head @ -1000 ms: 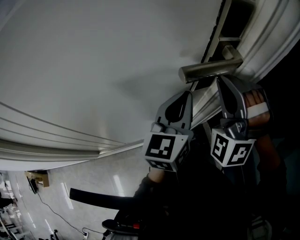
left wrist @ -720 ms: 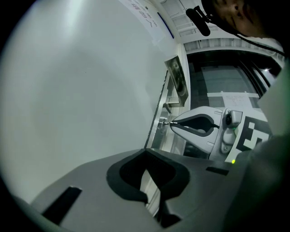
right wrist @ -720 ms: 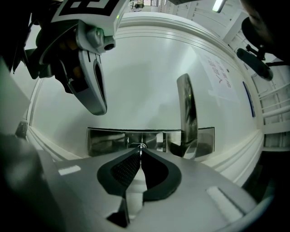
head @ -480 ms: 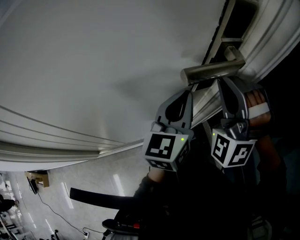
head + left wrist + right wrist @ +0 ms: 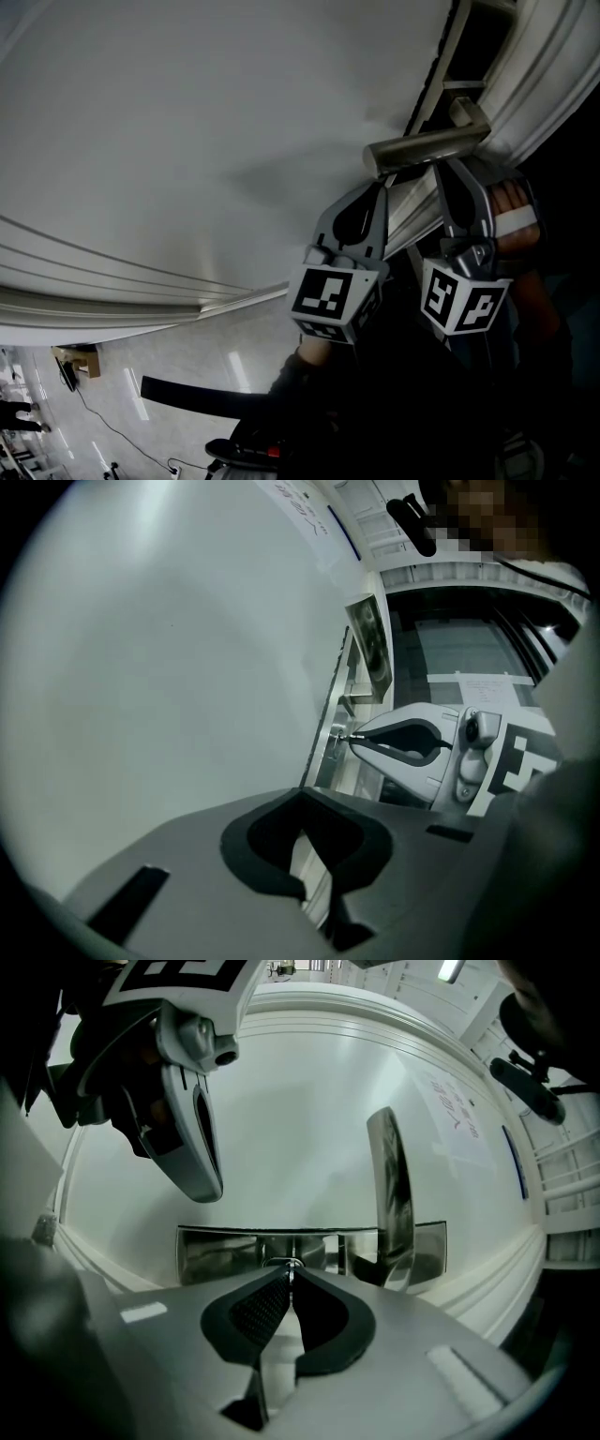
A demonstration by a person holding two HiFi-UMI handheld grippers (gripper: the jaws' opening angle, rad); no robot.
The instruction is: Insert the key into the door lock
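Key (image 5: 353,736) in right tool (image 5: 291,1275), at lock plate (image 5: 223,1252), door handle (image 5: 392,1194) beside

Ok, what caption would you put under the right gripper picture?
Right gripper pinches the key at the lock plate, beside the door handle.

the door handle (image 5: 427,150) juts out just above the right gripper (image 5: 442,167), so there is hardly any room upward there. the left gripper (image 5: 380,186), fingers closed, stands just beside it on the door side, leaving only a thin gap between the two. ahead, the right gripper's fingers, pinching the key (image 5: 292,1263), are right at the metal lock plate (image 5: 216,1251). the door frame (image 5: 553,66) walls off the right. the broad white door (image 5: 187,122) left of the handle is bare and open.
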